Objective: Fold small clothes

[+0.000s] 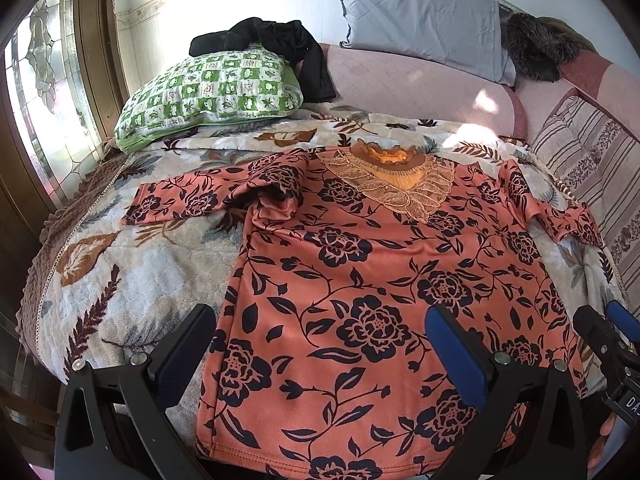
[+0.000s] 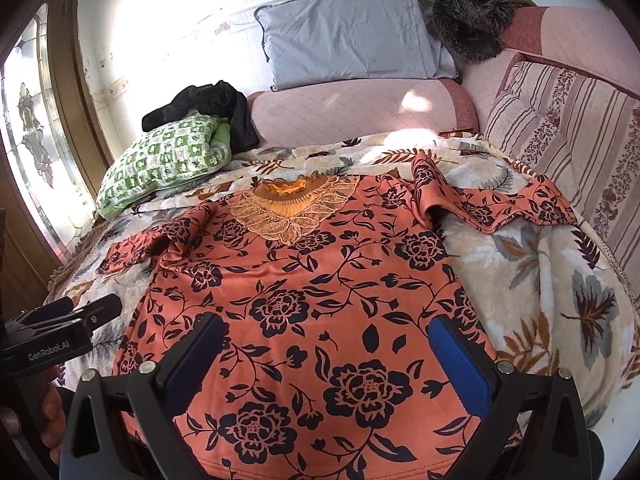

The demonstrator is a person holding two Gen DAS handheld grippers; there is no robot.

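The floral top [image 1: 360, 280] lies spread flat ahead of both wide-open claws — left gripper [image 1: 320, 344], right gripper [image 2: 326, 350] — nothing gripped yet; a sleeve is probably to be pinched next.

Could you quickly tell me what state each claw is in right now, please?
Left claw: open, holding nothing, poised over the hem of the floral top.
Right claw: open, holding nothing, also over the top's lower part.
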